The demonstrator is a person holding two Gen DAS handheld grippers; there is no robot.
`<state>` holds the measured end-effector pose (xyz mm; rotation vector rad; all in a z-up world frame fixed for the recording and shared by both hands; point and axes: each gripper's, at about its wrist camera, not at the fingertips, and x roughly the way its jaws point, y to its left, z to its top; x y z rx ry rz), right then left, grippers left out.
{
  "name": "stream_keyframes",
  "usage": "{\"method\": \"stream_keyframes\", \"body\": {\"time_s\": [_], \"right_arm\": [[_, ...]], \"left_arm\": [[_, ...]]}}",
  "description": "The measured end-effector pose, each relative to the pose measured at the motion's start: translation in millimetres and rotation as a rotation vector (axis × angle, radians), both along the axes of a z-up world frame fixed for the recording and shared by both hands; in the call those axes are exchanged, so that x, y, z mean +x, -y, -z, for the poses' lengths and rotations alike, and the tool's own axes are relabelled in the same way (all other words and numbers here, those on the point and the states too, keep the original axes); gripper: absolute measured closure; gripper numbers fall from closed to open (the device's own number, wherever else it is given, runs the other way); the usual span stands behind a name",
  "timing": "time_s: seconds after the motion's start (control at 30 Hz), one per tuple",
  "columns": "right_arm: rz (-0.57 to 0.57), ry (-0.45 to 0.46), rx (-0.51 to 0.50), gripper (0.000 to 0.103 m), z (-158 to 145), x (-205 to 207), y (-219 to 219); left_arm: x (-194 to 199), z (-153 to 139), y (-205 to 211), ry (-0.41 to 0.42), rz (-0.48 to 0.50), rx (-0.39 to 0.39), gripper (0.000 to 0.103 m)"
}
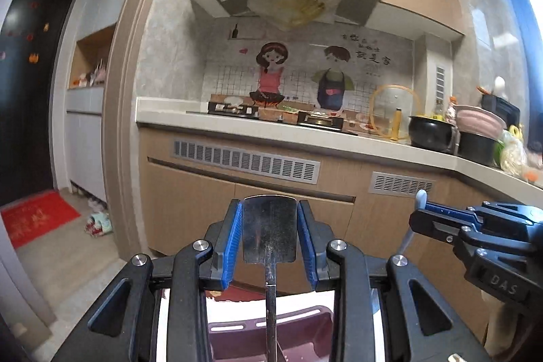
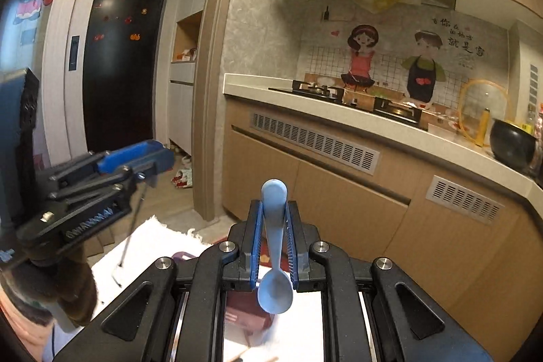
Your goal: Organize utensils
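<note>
My left gripper (image 1: 269, 236) is shut on a steel spatula (image 1: 269, 231), blade up between the blue pads, its handle hanging down over a maroon utensil holder (image 1: 271, 333). My right gripper (image 2: 274, 243) is shut on a light blue plastic spoon (image 2: 275, 260), handle up, bowl hanging down above the maroon holder (image 2: 249, 319) on a white cloth (image 2: 149, 246). The right gripper shows in the left wrist view (image 1: 441, 223) at the right, with the spoon's handle tip (image 1: 420, 196). The left gripper shows in the right wrist view (image 2: 112, 172) at the left, the spatula handle (image 2: 130, 226) dangling.
A kitchen counter (image 1: 305, 133) with a gas hob (image 1: 278, 116), pot lid (image 1: 393, 112), black pots (image 1: 431, 133) and pink bowl (image 1: 478, 121) lies ahead. Wooden cabinets (image 1: 203, 192) stand below. A dark door (image 2: 125, 56) and red mat (image 1: 37, 219) are left.
</note>
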<state>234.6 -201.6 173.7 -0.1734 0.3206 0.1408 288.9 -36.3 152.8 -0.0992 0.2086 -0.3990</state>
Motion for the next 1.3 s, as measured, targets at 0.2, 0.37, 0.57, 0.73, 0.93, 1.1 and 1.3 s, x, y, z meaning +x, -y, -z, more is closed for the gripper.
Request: {"method": "stream_keyframes", "body": {"time_s": [0.2,0.37,0.57,0.73,0.93,1.1,1.3], "right_arm": [[-0.014,-0.084,0.004,0.089,39.0,41.1,-3.7],[-0.028,-0.195,-0.013,0.089,92.7,64.7,-10.5],[-0.046,-0.339,0.058,0.089,138.8,87.6,-4.2],[-0.053,-0.401,0.087,0.085,160.1,90.8,3.1],[-0.026,-0.392,0.088,0.078,164.6,66.9,12.3],[-0.003,-0.400,0.048,0.066,176.7,29.2,11.3],[0.012,-0.447,0.039,0.060,204.7,-13.5,11.1]], "left_arm": [[36.3,53.1,6.5,-0.088,0.002,0.027,0.074],[57.0,97.3,9.8,-0.198,0.016,0.062,0.074],[64.2,130.6,-1.2,-0.325,0.014,0.045,0.074],[52.1,127.1,-25.0,-0.378,-0.022,0.015,0.055],[11.4,119.7,-48.8,-0.359,-0.060,0.079,0.042],[-25.0,137.4,-56.7,-0.389,-0.015,0.194,0.037],[-64.6,185.9,-43.8,-0.508,0.131,0.348,0.036]]}}
